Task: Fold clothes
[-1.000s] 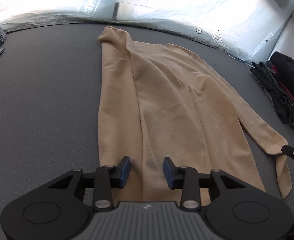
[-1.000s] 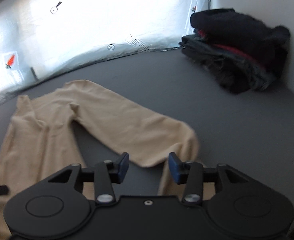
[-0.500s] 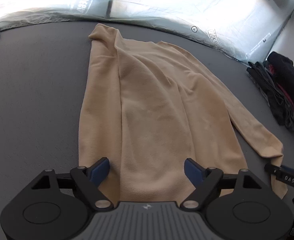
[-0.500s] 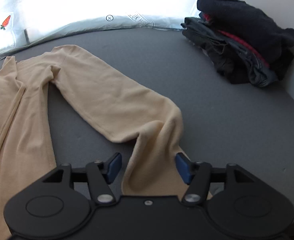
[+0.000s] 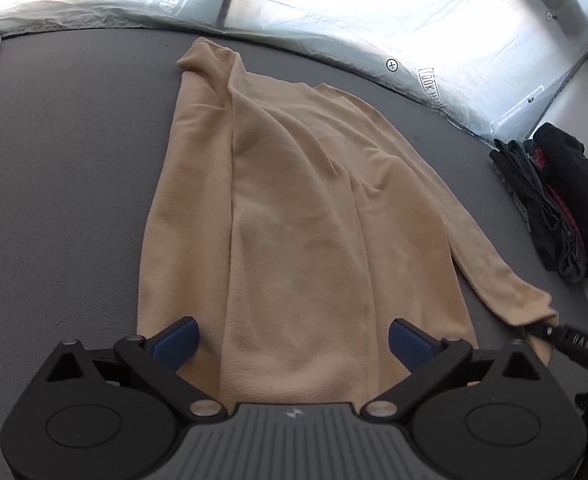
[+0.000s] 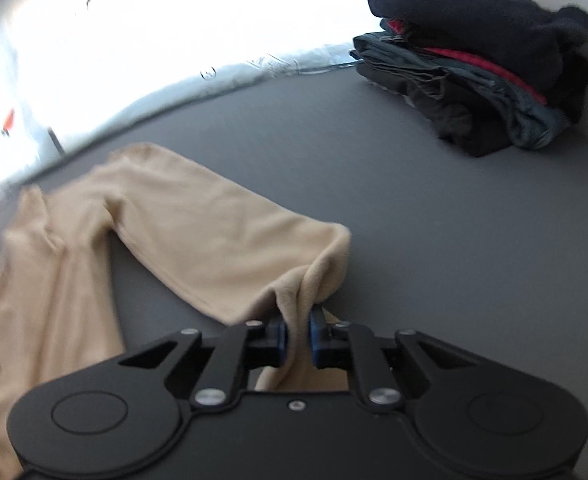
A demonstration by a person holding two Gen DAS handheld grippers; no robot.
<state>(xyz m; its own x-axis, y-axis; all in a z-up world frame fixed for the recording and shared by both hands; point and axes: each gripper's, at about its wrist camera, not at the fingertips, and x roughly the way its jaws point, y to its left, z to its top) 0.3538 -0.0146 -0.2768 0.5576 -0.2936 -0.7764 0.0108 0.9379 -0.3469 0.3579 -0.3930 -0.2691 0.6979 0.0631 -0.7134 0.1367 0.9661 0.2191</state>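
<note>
Since the earlier frames the left gripper [image 5: 292, 340] has spread its jaws wide apart over the near hem of the tan garment [image 5: 294, 200], and the right gripper [image 6: 297, 334] has gone from jaws apart to clamped together on the bunched sleeve cuff [image 6: 313, 280]. The garment lies lengthwise on the grey tabletop [image 5: 54, 180], its collar end close to the far edge beside the plastic sheeting [image 5: 333, 8]. Bare tabletop extends left of the garment and between the sleeve and the dark clothes stack [image 6: 481, 68] in the far right corner. The hem's nearest edge is hidden behind the left gripper body; the right wrist view is motion-blurred.
</note>
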